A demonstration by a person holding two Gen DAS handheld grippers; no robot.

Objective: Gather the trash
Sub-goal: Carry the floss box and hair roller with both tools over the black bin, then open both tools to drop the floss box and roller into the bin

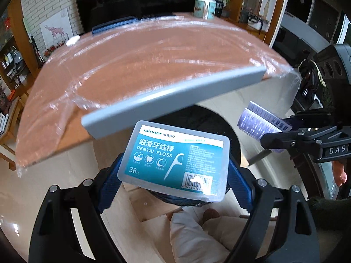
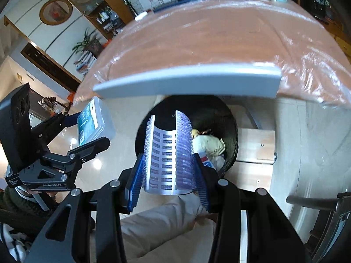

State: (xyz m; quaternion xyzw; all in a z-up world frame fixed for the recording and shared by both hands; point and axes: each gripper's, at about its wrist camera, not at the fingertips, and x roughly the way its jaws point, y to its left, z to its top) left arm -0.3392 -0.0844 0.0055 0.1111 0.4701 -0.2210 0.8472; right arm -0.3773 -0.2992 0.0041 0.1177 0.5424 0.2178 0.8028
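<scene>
From my left wrist view, my left gripper [image 1: 175,184] stands wide, its blue pads clamped on the short ends of the dental floss box [image 1: 174,160], whose long axis runs from nine to three o'clock across my jaws. The black trash bin [image 1: 210,120] opens just beyond the box at twelve to one o'clock, below the grey table edge [image 1: 173,96]. At three o'clock my right gripper [image 1: 266,139] carries the purple bristled strip [image 1: 261,122] over the same bin. A mug [image 1: 205,7] sits far off on the plastic-covered table [image 1: 142,54].

From my right wrist view, my right gripper [image 2: 167,175] is drawn in as narrow as it goes, pinching the bristled strip [image 2: 169,153] bent into a trough, long axis pointing to twelve o'clock. The bin [image 2: 228,118] mouth lies directly ahead, already holding crumpled paper [image 2: 210,146]. The floss box [image 2: 94,122] hangs at nine o'clock. I judge both drops are near; my right is nearer, and only the table edge [image 2: 188,81] overhangs.
</scene>
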